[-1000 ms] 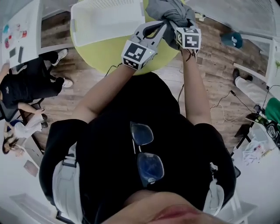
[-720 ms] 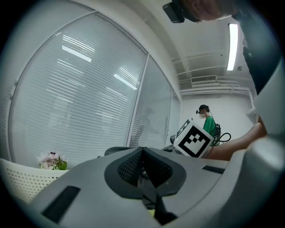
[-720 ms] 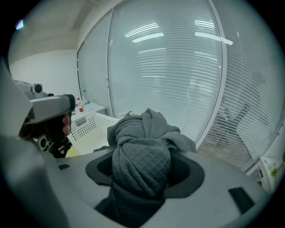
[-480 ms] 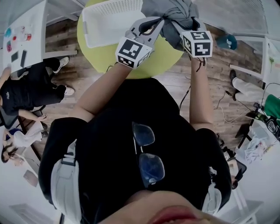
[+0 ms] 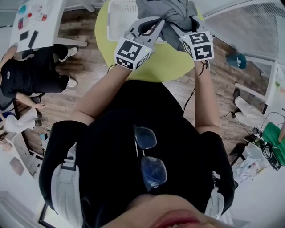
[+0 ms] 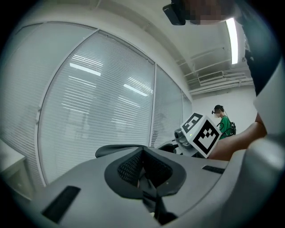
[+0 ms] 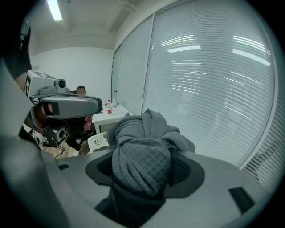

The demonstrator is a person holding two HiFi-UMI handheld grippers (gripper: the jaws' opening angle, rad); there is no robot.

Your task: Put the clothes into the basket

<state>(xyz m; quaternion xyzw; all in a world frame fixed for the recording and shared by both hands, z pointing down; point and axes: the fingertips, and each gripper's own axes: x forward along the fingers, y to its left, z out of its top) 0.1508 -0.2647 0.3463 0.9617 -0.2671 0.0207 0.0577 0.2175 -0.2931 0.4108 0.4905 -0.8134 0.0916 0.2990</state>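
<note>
A bunched grey garment (image 5: 171, 13) hangs in the air between both grippers, above the round yellow-green table (image 5: 164, 60). My right gripper (image 5: 177, 27) is shut on a thick waffle-knit wad of the garment (image 7: 141, 153), which fills its jaws (image 7: 142, 178). My left gripper (image 5: 159, 23) meets the same garment from the left. In the left gripper view its pads (image 6: 144, 176) are closed with a thin dark fold of cloth between them. The white slotted basket (image 5: 116, 18) stands on the table just left of the garment, cut off by the top edge.
Seated people (image 5: 26, 80) are on the left by a white table (image 5: 44, 26) with small items. A person in green (image 5: 274, 144) and cables are on the right. Glass walls with blinds (image 7: 213, 80) stand behind the table.
Both grippers kept their hold on the garment. The head view swung, so the basket and table now sit further right, with the garment next to the basket's right side.
</note>
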